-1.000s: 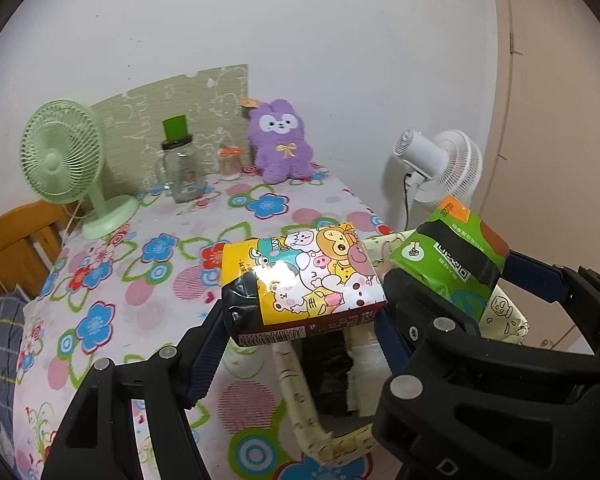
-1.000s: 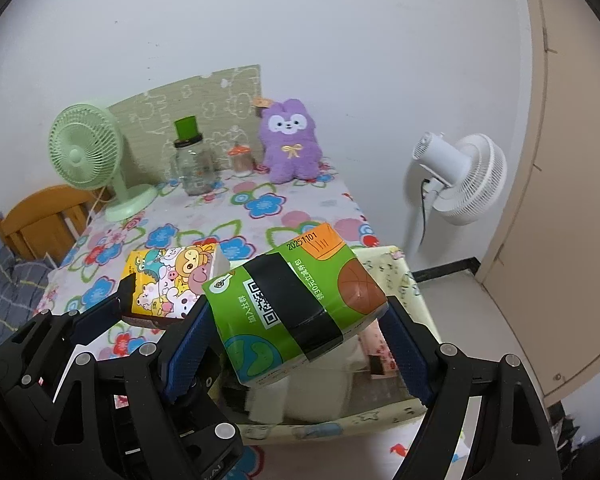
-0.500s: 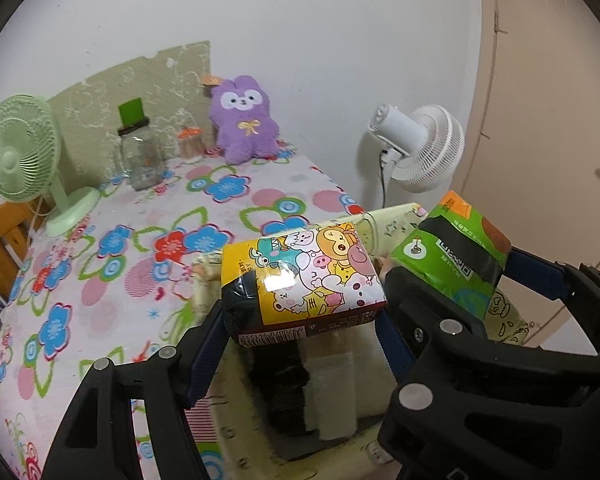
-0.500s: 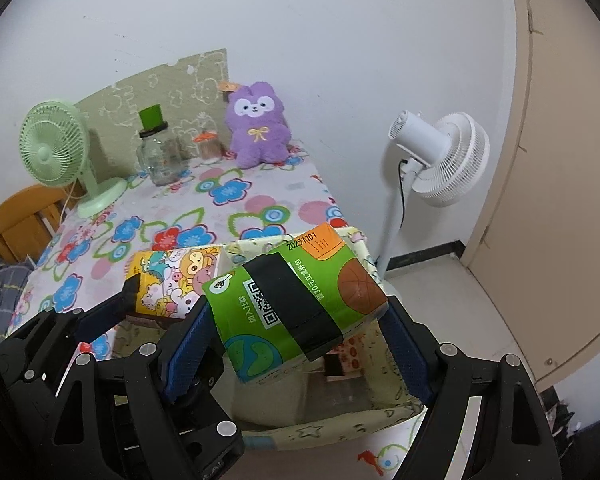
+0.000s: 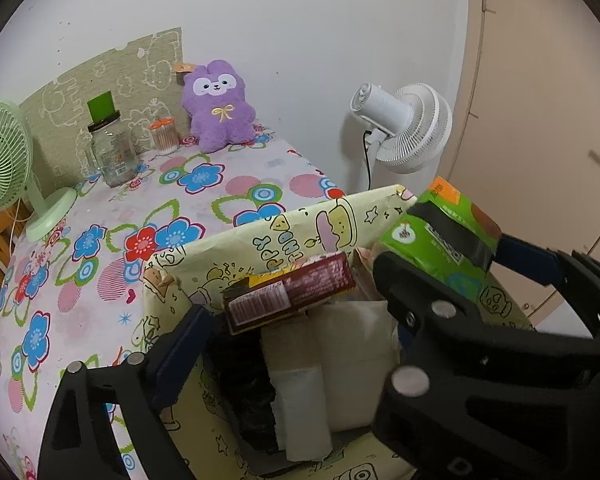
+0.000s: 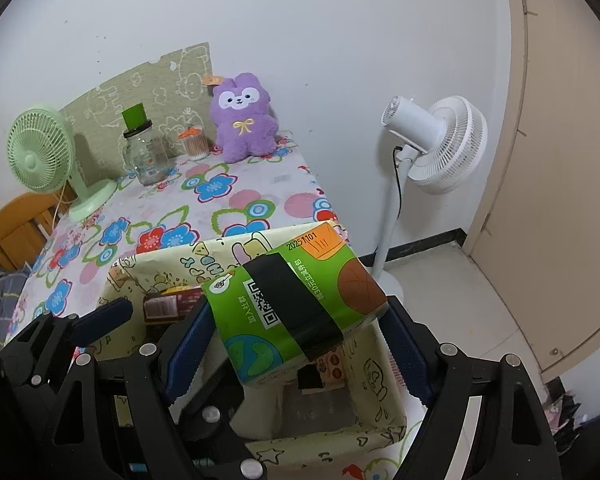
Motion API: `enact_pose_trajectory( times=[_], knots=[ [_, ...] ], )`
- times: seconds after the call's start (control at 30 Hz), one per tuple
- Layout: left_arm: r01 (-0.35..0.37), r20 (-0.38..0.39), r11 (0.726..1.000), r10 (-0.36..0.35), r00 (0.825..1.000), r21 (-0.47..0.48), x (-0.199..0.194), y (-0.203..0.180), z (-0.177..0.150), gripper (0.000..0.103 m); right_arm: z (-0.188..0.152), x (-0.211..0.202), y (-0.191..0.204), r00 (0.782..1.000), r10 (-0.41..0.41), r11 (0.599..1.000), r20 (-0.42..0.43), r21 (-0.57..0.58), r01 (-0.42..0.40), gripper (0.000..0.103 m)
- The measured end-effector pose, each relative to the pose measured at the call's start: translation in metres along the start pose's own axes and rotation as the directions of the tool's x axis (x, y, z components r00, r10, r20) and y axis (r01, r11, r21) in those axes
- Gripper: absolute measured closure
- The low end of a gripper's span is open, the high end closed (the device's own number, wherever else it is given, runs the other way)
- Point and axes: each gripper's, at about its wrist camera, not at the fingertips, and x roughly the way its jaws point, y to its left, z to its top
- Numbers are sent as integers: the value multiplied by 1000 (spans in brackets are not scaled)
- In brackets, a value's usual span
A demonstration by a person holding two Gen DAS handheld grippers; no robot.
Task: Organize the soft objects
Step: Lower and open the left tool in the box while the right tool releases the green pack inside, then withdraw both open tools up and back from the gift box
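Green tissue pack (image 6: 296, 312) was clamped in right gripper (image 6: 296, 344) above cartoon-print basket (image 5: 284, 236), poised for drop. Left gripper (image 5: 292, 320) was spread wide, yellow pack (image 5: 290, 298) released, tilted inside basket.

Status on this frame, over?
Left claw open, cartoon pack loose, tipped inside bin. Right claw shut on green tissue pack above bin. Nothing blocking.

Storage bin (image 5: 284, 228) mouth crowded by cartoon tissue pack (image 5: 290, 298), white rolls (image 5: 300, 408) and green pack (image 6: 296, 308).
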Motion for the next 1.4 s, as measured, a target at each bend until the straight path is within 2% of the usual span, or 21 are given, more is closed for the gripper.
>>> enact_pose_trajectory(
  times=[0.23, 0.47, 0.6, 0.73, 0.87, 1.4],
  knots=[
    [-43, 0, 998, 43, 999, 43, -7, 1, 0, 4, 3, 6, 7, 999, 49, 999, 6, -3, -49, 19],
    [-105, -3, 994, 105, 994, 21, -8, 12, 2, 4, 6, 14, 16, 995, 96, 995, -11, 15, -96, 18],
    [-112, -7, 994, 112, 994, 7, -7, 16, 1, 3, 5, 16, 19, 995, 96, 995, -30, 21, -95, 17],
    [-105, -6, 994, 105, 994, 6, -7, 16, -1, 3, 2, 14, 17, 994, 103, 994, -44, 38, -102, 10],
    [-101, -2, 995, 101, 995, 9, -12, 15, -3, 3, -2, 11, 17, 992, 109, 993, -57, 55, -106, 9],
    [-111, 88, 994, 112, 990, -19, -65, 22, -20, 0, -13, -45, 39, 996, 82, 997, 31, -10, -82, 9]
  ],
)
